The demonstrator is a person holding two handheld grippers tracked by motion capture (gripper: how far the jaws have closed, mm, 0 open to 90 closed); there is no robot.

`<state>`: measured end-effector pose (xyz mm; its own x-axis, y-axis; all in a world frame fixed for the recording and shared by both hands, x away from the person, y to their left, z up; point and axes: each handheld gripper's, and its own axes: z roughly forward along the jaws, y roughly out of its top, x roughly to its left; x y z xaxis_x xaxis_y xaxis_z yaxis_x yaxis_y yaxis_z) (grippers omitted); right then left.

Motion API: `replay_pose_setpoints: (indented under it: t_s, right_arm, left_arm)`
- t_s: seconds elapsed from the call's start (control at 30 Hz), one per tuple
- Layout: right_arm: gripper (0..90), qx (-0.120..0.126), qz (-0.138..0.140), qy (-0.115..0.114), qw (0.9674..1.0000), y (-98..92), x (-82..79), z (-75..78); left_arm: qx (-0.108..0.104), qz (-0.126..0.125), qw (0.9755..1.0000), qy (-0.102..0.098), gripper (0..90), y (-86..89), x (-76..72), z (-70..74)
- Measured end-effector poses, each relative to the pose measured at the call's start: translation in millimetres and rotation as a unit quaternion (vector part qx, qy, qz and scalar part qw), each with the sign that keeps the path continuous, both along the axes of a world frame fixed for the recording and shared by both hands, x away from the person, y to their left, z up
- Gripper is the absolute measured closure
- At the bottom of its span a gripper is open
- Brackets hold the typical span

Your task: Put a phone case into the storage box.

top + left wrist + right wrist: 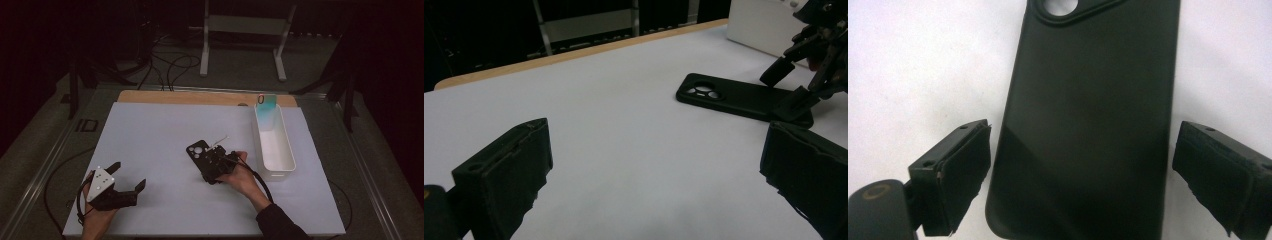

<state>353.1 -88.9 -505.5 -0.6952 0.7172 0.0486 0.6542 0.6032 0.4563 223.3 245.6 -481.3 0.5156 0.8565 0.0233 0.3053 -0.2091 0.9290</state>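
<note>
- The black phone case lies flat, back up, near the middle of the white desk, well clear of every edge.
- The right tongs are spread wide at the case's near end, one jaw on either side of it; whether the pads touch its sides cannot be told.
- The left tongs are also released, holding nothing, near the desk's front-left corner and well apart from the case, with bare white surface between them.
- A long white bin stands to the right of the case, near the right tongs' hand, its length running toward the far edge; a greenish card stands at its far end.
- The right gripper view shows the case close up, filling the gap between the jaws, a camera cutout at its top.
- The left gripper view shows, low and side-on, the case resting flush on the desk, the right tongs at its end and the bin's wall behind.
</note>
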Motion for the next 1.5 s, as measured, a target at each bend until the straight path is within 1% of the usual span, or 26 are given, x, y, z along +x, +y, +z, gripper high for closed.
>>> replay_pose_setpoints:
  t_s: [0.1,0.27,0.37,0.53,0.63,0.87,0.9,0.93,1.0,1.07,1.2,1.33,1.37,1.5]
  right_arm:
    - [8.6,-0.004,0.0,0.005,1.0,1.9,-1.0,-2.2]
    - [8.7,-0.023,-0.001,0.001,0.9997,4.2,-2.8,-5.0]
    - [8.9,-0.028,-0.002,0.0,0.9996,5.4,-3.3,-5.2]
    - [10.7,-0.033,-0.008,0.004,0.9994,6.4,-3.8,-4.4]
    - [12.6,-0.036,-0.005,0.004,0.9993,6.5,-4.6,-3.5]
    - [14.4,-0.035,-0.006,-0.004,0.9993,6.8,-7.7,-1.8]
    - [14.5,-0.032,-0.007,-0.005,0.9995,6.4,-8.1,-1.4]
    - [14.6,-0.023,-0.008,-0.008,0.9997,4.0,-7.9,0.9]
    - [14.6,-0.019,-0.009,-0.007,0.9998,3.3,-7.9,2.3]
    - [14.6,-0.003,-0.015,-0.012,0.9998,0.9,-8.1,6.5]
    - [14.7,0.018,-0.021,-0.013,0.9995,-3.6,-9.0,13.2]
    - [14.8,0.043,-0.029,-0.017,0.9985,-9.5,-10.5,19.5]
    - [14.9,0.053,-0.032,-0.017,0.9979,-11.3,-10.7,21.5]
    - [14.9,0.079,-0.032,-0.024,0.9961,-15.8,-12.1,28.9]
  left_arm:
    - [-0.001,0.001,1.0,0.0,0.9,0.5,0.0,0.1]
    - [0.0,0.001,1.0,0.0,0.9,0.3,0.0,0.0]
    - [0.0,0.001,1.0,0.0,0.9,0.3,-0.1,0.1]
    - [0.0,0.0,1.0,0.0,0.9,-0.1,-0.2,0.1]
    - [0.0,0.001,1.0,0.0,0.9,0.3,-0.2,0.2]
    - [0.002,0.0,1.0,0.002,0.9,0.0,0.1,-0.2]
    - [0.002,0.001,1.0,0.002,0.9,0.0,0.1,-0.2]
    - [0.002,0.001,1.0,0.002,0.9,0.0,0.2,-0.2]
    - [0.002,0.001,1.0,0.003,0.9,-0.2,0.2,-0.2]
    - [0.003,0.002,1.0,0.004,0.9,-0.5,0.3,-0.3]
    - [0.004,0.002,1.0,0.006,0.9,-1.3,0.7,-0.3]
    - [0.003,0.002,1.0,0.009,0.9,-3.0,0.9,0.5]
    - [0.002,0.002,1.0,0.009,0.9,-3.4,1.2,0.8]
    - [-0.012,-0.002,0.9998,0.013,0.9,-7.0,3.1,5.1]
